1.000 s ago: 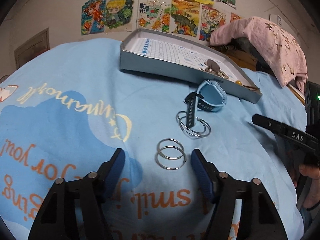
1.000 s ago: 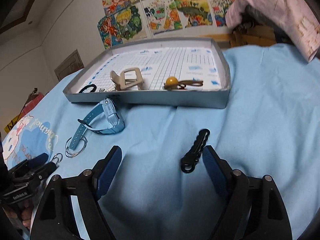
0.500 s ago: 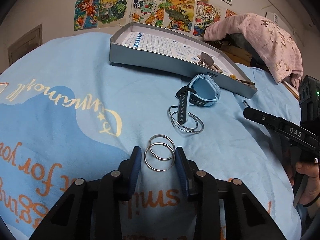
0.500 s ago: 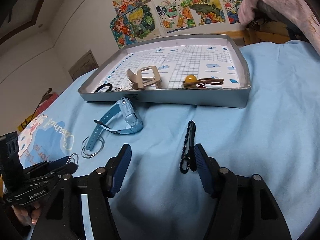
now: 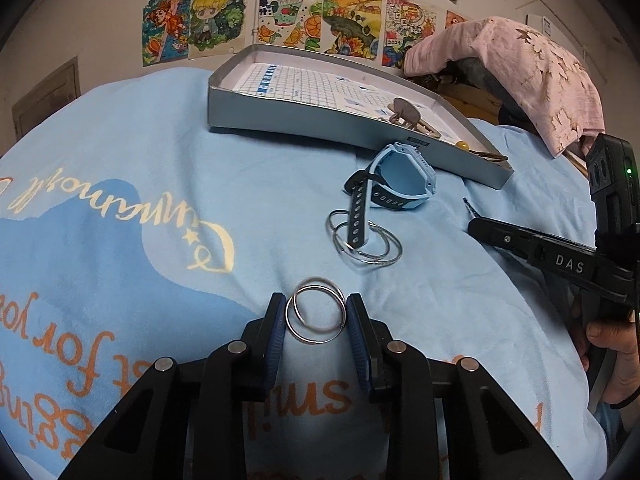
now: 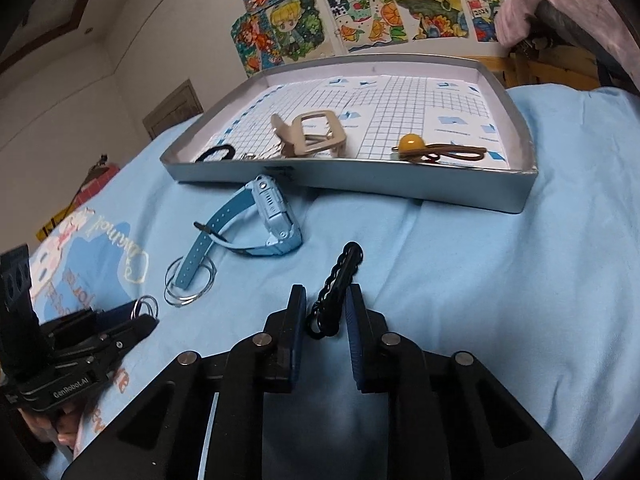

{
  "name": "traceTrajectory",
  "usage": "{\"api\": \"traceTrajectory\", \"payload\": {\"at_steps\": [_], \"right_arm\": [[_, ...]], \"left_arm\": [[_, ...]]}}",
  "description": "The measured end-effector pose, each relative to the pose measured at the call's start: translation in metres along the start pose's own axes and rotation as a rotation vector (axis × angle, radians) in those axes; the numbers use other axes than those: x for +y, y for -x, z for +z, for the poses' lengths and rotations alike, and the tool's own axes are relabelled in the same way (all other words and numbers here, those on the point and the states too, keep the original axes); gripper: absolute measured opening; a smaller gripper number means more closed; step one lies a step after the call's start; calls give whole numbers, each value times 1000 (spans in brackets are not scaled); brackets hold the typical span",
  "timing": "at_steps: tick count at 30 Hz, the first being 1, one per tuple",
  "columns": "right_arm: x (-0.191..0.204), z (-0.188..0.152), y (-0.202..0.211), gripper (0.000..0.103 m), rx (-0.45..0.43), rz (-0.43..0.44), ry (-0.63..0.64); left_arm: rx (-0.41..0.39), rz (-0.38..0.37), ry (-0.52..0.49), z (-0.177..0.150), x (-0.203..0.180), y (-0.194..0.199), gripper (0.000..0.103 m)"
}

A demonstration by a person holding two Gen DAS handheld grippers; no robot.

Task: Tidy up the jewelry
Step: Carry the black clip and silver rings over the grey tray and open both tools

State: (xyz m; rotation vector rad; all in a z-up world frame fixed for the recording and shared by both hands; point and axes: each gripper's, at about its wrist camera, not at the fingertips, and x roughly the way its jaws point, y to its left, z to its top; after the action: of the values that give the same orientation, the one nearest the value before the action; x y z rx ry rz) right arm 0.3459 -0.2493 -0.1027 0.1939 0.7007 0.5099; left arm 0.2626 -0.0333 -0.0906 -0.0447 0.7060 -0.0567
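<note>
On the blue blanket near the tray (image 6: pixel 352 184), the left gripper (image 5: pixel 316 316) pinches a pair of silver hoops (image 5: pixel 316 310) while the right gripper (image 6: pixel 326 312) narrows around a black hair clip (image 6: pixel 336 284).

The watch strap (image 5: pixel 355 220) hides part of the far rings (image 5: pixel 366 240); a small shiny thing (image 6: pixel 249 156) in the tray (image 6: pixel 400 190) is too small to tell.
</note>
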Motion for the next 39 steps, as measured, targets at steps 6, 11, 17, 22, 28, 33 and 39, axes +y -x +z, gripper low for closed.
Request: {"api": "traceTrajectory", "payload": {"at_steps": [6, 11, 17, 22, 28, 33, 39], "right_arm": [[6, -1, 5, 14, -12, 2, 31], [8, 0, 13, 14, -44, 17, 52], [8, 0, 23, 14, -80, 36, 63], [5, 8, 31, 14, -132, 46, 41], [-1, 26, 35, 14, -187, 8, 35], [-7, 48, 32, 14, -243, -21, 55], [-25, 69, 25, 14, -372, -40, 13]], "left_arm": [[-10, -26, -12, 9, -4, 4, 28], [-40, -52, -53, 14, -13, 12, 28], [-61, -55, -61, 21, -16, 20, 28], [-82, -64, -70, 49, -20, 22, 28], [-135, -65, -73, 106, -27, 14, 28], [-180, -82, -11, 144, -28, -8, 28], [-139, -52, -3, 161, -30, -50, 29]]}}
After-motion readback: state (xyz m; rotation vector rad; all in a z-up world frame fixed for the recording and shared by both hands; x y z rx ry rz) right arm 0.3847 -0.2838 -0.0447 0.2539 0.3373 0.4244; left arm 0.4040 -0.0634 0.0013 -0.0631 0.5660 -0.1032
